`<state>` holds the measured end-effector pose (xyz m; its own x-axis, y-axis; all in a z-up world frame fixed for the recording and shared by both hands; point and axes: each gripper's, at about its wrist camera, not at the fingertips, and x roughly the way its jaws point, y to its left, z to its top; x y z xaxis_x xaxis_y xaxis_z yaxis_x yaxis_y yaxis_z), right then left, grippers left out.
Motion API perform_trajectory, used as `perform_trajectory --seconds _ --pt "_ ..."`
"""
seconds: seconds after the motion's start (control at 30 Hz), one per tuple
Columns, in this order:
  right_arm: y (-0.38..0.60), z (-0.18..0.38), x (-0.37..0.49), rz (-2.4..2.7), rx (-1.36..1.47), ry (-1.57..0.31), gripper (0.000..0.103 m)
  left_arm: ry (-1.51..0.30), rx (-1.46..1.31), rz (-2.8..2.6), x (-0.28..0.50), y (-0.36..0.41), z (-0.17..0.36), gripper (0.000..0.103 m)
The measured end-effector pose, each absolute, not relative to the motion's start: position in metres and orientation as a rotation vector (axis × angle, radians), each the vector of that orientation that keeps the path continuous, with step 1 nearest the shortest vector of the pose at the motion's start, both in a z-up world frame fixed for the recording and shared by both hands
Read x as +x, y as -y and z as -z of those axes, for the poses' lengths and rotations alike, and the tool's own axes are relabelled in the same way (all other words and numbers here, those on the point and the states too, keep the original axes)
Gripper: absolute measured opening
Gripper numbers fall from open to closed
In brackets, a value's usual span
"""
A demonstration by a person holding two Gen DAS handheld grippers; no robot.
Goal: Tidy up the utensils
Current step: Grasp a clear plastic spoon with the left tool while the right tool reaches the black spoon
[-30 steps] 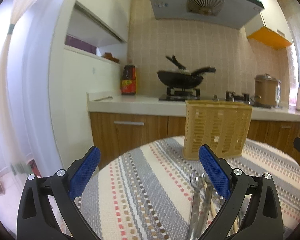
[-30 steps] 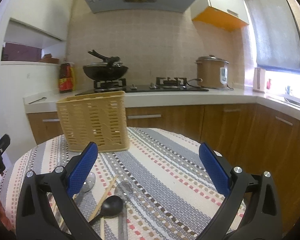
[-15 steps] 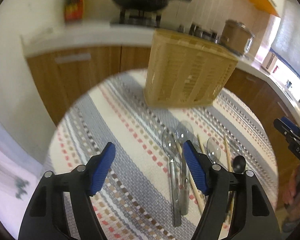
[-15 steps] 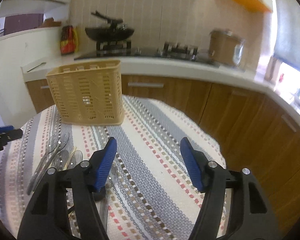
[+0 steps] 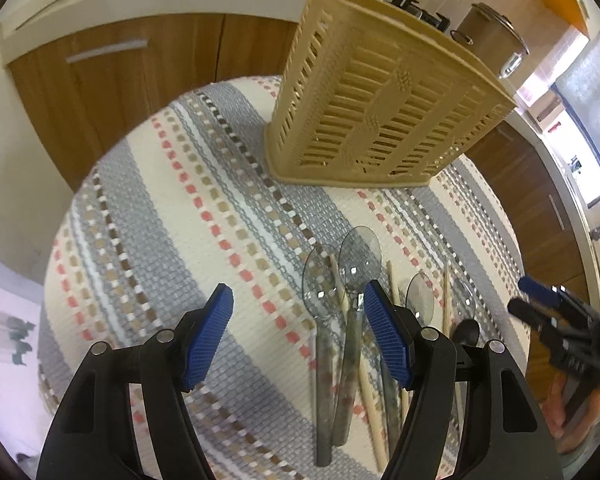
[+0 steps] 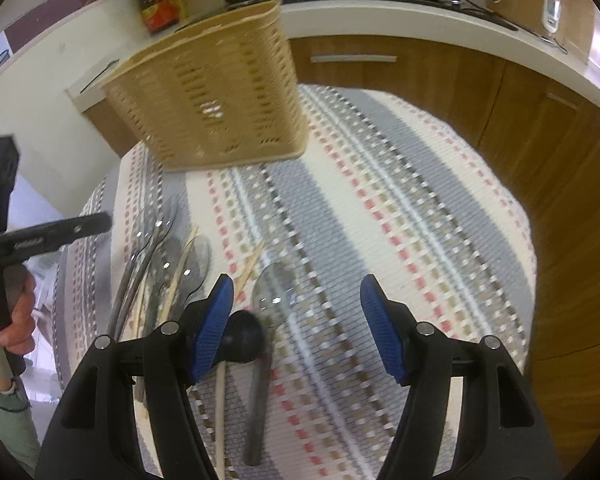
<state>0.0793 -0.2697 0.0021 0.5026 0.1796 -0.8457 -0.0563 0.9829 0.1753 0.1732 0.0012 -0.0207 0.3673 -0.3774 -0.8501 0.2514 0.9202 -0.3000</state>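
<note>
Utensils [image 5: 352, 320] on striped tablecloth [image 5: 204, 216], near side of beige basket [image 5: 380, 108], long axes toward it. Left gripper [image 5: 298, 334] open and empty, spoons under its right finger; right gripper [image 6: 296, 320] open too, black spoon [image 6: 242, 336] by its left finger.

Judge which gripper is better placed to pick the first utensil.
Left, probably. The left gripper is open, its right finger beside the clear spoons. The right gripper, also open, mostly frames bare tablecloth.
</note>
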Motion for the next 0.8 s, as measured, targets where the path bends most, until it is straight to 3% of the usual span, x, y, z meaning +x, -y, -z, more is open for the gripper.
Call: perform_trajectory --seconds 0.43,0.5,0.63,0.73,0.8 --pt "0.268 0.003 0.068 -0.154 0.105 -1.035 0.062 -1.170 -0.142 0.341 0.187 0.029 0.041 0.064" --pt "0.266 0.005 0.069 -0.146 0.091 -1.048 0.062 -1.171 -0.114 0.313 0.185 0.036 0.044 0.055" --pt "0.264 0.013 0.070 -0.144 0.081 -1.110 0.062 -1.168 -0.057 0.275 0.185 0.045 0.045 0.049" --pt "0.268 0.017 0.071 -0.175 0.145 -1.170 0.062 -1.153 -0.020 0.268 0.186 0.047 0.044 0.031" --pt "0.272 0.021 0.069 -0.202 0.208 -1.211 0.062 -1.157 -0.041 0.296 0.186 0.043 0.044 0.030"
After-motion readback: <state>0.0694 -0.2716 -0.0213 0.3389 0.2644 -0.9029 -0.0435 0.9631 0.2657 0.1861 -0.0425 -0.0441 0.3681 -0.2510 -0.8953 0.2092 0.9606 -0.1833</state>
